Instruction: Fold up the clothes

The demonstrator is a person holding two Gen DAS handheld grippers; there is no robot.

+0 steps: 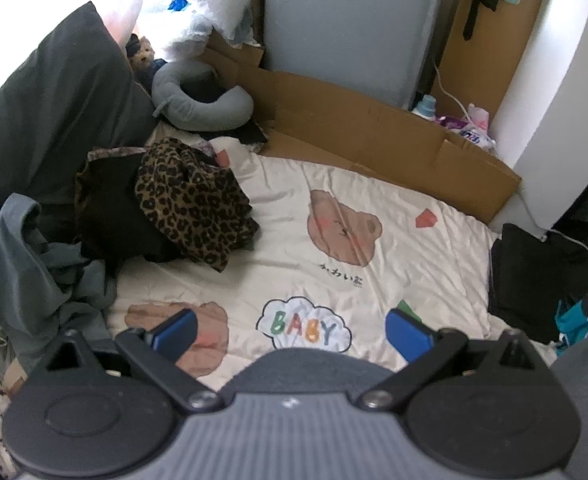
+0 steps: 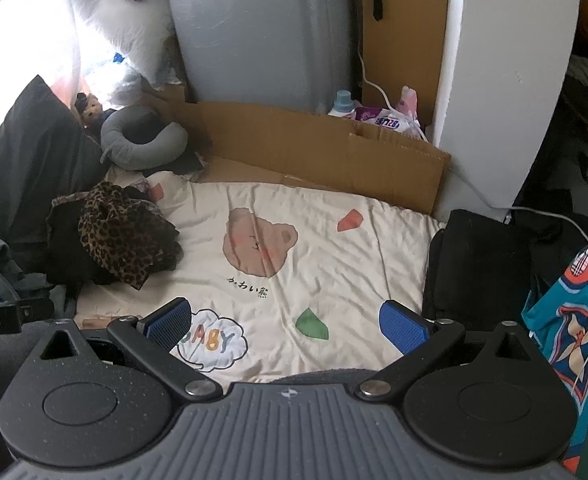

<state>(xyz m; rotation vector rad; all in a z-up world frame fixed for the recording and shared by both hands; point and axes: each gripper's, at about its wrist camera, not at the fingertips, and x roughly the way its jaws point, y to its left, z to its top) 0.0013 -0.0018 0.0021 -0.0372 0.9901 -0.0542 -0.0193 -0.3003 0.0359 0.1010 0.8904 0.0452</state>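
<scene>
A crumpled leopard-print garment (image 1: 194,208) (image 2: 122,240) lies on black clothing (image 1: 110,216) at the left of a cream bear-print quilt (image 1: 333,200) (image 2: 313,232). Grey-blue clothing (image 1: 34,264) is heaped at the near left. A folded black garment (image 1: 533,276) (image 2: 481,264) rests at the quilt's right edge. My left gripper (image 1: 294,330) hangs open over the quilt's near part, with nothing between its blue pads. My right gripper (image 2: 286,324) is open too, empty, above the same quilt.
A flattened cardboard sheet (image 1: 373,136) (image 2: 313,148) borders the quilt's far side, in front of a grey appliance (image 1: 349,20). A grey neck pillow (image 1: 198,96) and a dark pillow (image 1: 50,96) sit at the far left. A teal patterned cloth (image 2: 565,320) hangs at right.
</scene>
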